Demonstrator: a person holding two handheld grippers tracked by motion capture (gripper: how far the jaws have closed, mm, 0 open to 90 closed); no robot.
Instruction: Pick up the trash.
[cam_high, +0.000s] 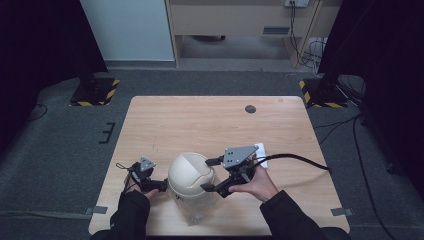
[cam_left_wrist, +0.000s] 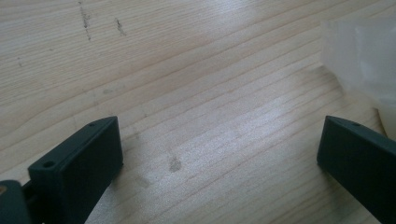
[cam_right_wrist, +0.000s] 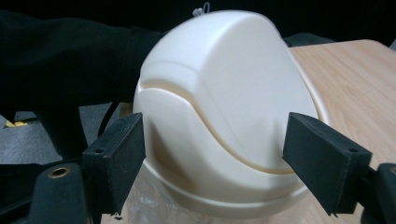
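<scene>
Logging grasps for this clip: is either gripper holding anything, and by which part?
Nothing is held. The right gripper stands open around the white helmet; the left gripper is open over bare table.

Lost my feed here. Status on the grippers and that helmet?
Left gripper open over bare table, beside helmet. Right gripper open, jaws either side of helmet, contact unclear. Clear plastic under helmet; nothing blocking.
</scene>
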